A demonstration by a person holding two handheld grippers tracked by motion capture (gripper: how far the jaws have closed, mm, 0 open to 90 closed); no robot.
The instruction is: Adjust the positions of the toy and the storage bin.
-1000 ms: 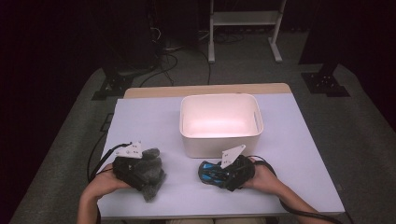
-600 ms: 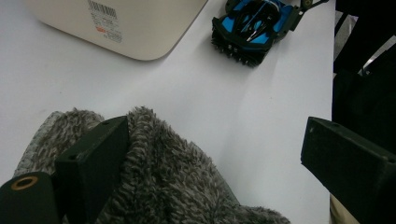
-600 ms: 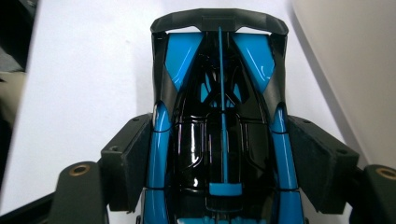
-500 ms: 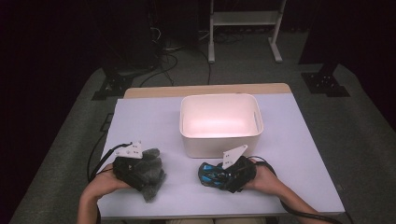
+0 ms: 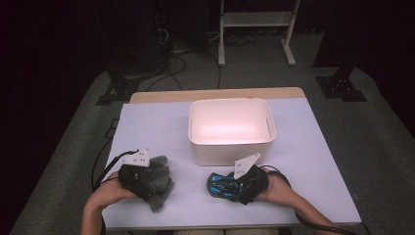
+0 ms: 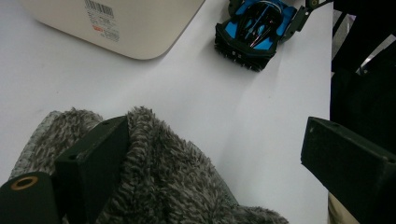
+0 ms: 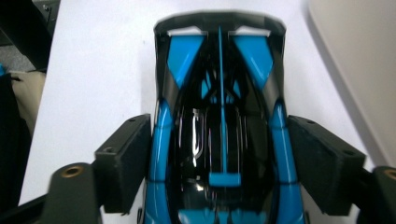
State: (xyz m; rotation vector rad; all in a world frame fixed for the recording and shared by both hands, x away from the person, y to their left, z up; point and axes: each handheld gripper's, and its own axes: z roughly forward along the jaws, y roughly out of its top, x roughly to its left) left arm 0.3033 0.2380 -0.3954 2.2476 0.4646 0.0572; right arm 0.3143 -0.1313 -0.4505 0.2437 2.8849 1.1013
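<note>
A grey fuzzy plush thing (image 5: 160,177) lies on the white table (image 5: 156,127) at the front left. My left gripper (image 5: 152,183) stands open over it; in the left gripper view (image 6: 217,140) one jaw rests against the fur (image 6: 173,177) and the other stands far off to the side. A blue and black toy car (image 5: 218,183) sits on the table at the front middle. My right gripper (image 7: 219,128) straddles the car (image 7: 219,70), and its jaws have just been opening, the pads close beside the car's flanks without pressing.
A white open bin (image 5: 230,152) stands mid-table just behind both grippers, its labelled wall (image 6: 116,23) near the car (image 6: 254,28). A person's hands hold the grippers at the front edge. Dark floor, cables and a stand lie beyond the table.
</note>
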